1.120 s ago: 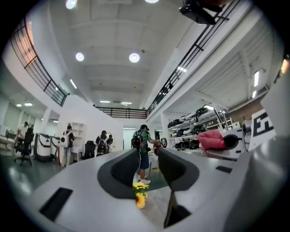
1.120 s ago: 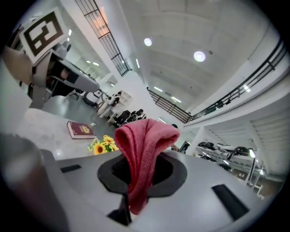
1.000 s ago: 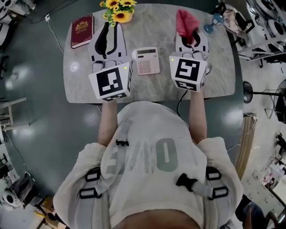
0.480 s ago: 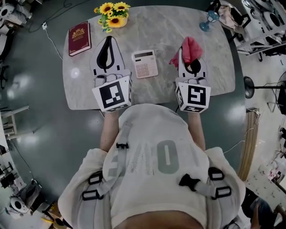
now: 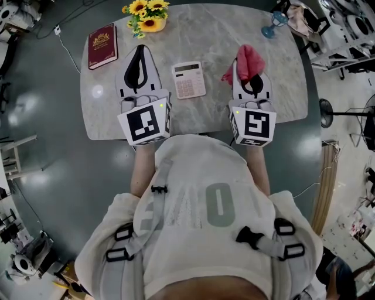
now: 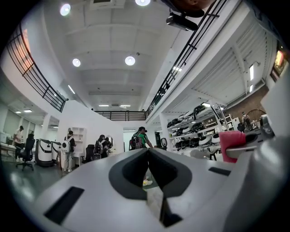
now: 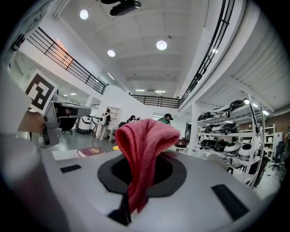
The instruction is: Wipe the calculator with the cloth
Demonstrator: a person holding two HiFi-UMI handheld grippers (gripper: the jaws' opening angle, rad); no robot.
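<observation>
The right gripper (image 5: 251,75) pinches the red cloth (image 5: 248,60) right of centre. The left gripper (image 5: 140,53) is closed and empty. The calculator (image 5: 189,80) lies between them, unwiped. Next, I'd say, the cloth swings left onto it.

A grey marble table (image 5: 217,35) carries a calculator (image 5: 188,80) at centre, a red book (image 5: 102,45) upper left, sunflowers (image 5: 143,14) beside it, and a blue glass (image 5: 269,29) upper right.
</observation>
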